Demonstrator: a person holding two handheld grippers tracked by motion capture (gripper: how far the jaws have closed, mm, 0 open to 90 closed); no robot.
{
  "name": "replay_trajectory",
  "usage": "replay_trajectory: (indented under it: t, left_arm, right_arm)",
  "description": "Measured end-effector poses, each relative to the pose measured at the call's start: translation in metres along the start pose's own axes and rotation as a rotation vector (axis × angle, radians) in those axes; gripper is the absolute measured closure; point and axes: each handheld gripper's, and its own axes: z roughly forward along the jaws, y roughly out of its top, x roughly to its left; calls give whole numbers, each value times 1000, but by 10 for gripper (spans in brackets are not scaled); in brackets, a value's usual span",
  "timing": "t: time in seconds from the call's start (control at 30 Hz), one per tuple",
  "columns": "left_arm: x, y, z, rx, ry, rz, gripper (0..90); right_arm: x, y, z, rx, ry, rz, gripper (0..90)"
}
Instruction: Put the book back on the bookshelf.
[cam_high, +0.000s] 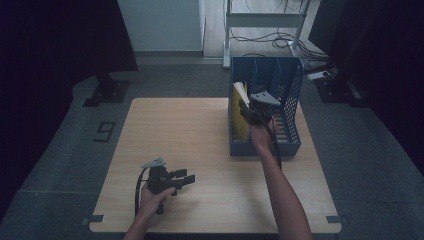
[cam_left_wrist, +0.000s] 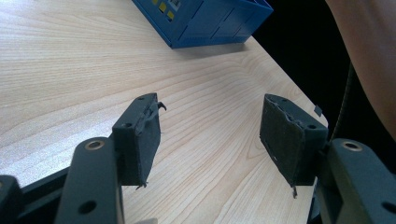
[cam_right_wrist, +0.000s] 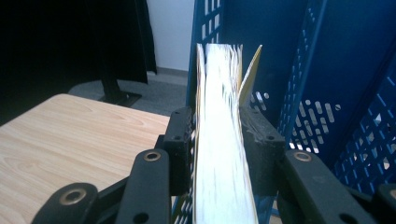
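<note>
A blue mesh file rack (cam_high: 287, 87) stands at the table's right rear. A yellow-covered book (cam_high: 239, 112) stands upright in its leftmost slot. My right gripper (cam_high: 250, 111) is shut on that book; in the right gripper view the jaws clamp the white page block of the book (cam_right_wrist: 222, 140), with the rack's wall (cam_right_wrist: 327, 93) to the right. My left gripper (cam_high: 182, 180) rests low over the table near the front left, open, with nothing between its pads (cam_left_wrist: 144, 140). The left gripper view shows the rack's corner (cam_left_wrist: 205, 23) far ahead.
The wooden table (cam_high: 175, 135) has bare surface across its left and middle. Beyond the far edge stand a white metal frame (cam_high: 265, 20) with cables on the floor and a dark stand base (cam_high: 107, 92). A forearm (cam_left_wrist: 369, 56) fills the right of the left gripper view.
</note>
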Motion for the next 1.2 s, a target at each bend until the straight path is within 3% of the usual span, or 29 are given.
replay_trajectory:
  t: [0.37,0.73,1.2]
  left_arm:
    - [1,0,-1,-1,1,-2,379]
    - [1,0,-1,-2,1,-2,379]
    - [4,1,-2,-6,2,-9,379]
  right_arm:
    - [1,-1,13,24,-6,-34,623]
    - [5,3,15,36,-32,-46,738]
    - [6,5,17,-2,-77,-36,743]
